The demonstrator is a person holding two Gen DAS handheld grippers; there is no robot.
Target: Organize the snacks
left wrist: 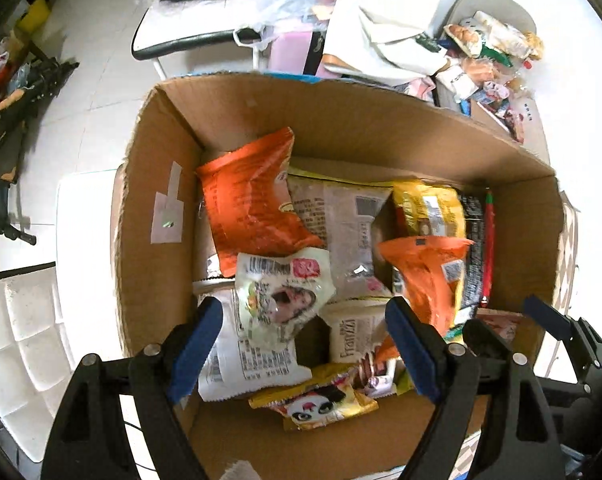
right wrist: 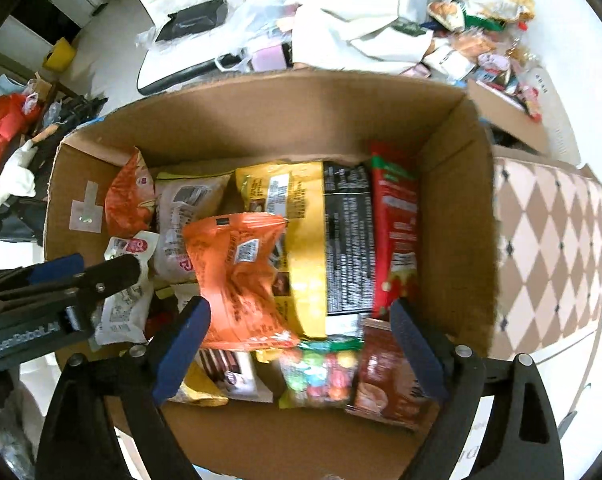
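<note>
Several snack packs fill the box (left wrist: 261, 112) — both grippers hang over it pointing down, jaws spread, nothing pressed between the pads. Under the left gripper (left wrist: 305, 344) lies a pale crumpled pack (left wrist: 285, 292); under the right gripper (right wrist: 301, 344) a small orange pack (right wrist: 237, 276) lies loose on top of a yellow bag (right wrist: 305, 248). That orange pack looks the likeliest trouble: it sits tilted on a slick bag and could slide down into the gap beside it. A careless reach could also nip two wrappers at once, since the packs overlap, or one gripper could knock the other — they hang close together. Elsewhere in the box lie a big orange bag (left wrist: 249, 204), a grey pack (left wrist: 341, 220), a red pack (right wrist: 397, 232) and candy (right wrist: 321, 372). More snacks (left wrist: 489, 52) sit heaped beyond the box.
</note>
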